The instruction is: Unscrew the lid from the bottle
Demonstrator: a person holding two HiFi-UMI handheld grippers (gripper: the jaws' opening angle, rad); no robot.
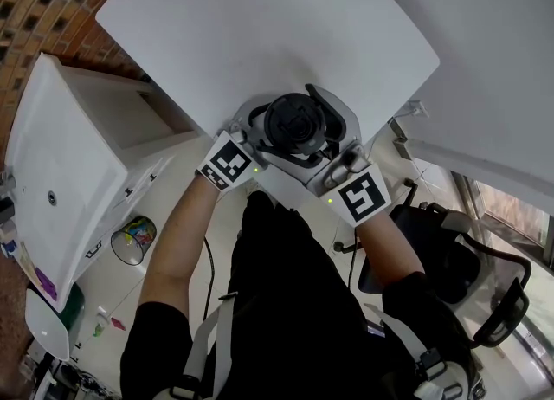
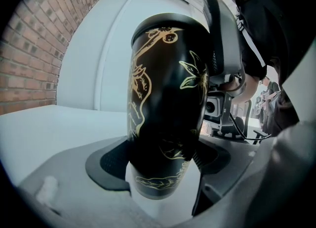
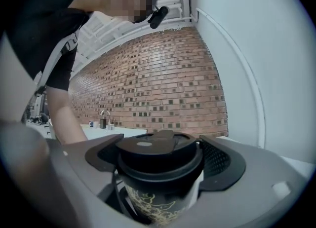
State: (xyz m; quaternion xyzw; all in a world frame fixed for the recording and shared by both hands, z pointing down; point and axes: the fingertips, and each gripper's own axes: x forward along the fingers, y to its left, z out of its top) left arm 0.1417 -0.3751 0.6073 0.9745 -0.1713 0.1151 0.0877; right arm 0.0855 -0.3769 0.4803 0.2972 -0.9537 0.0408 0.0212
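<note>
The left gripper clamps a black bottle with gold drawings near its base, above a white table. Brick wall left; a person upper right.

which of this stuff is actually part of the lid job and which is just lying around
In the job:
black bottle, held by the left hand-held gripper
lid, clamped by the right hand-held gripper

Just lying about:
white table
waste basket
office chair
white cabinet

Forearms converge — left gripper and right gripper both clamped.
</note>
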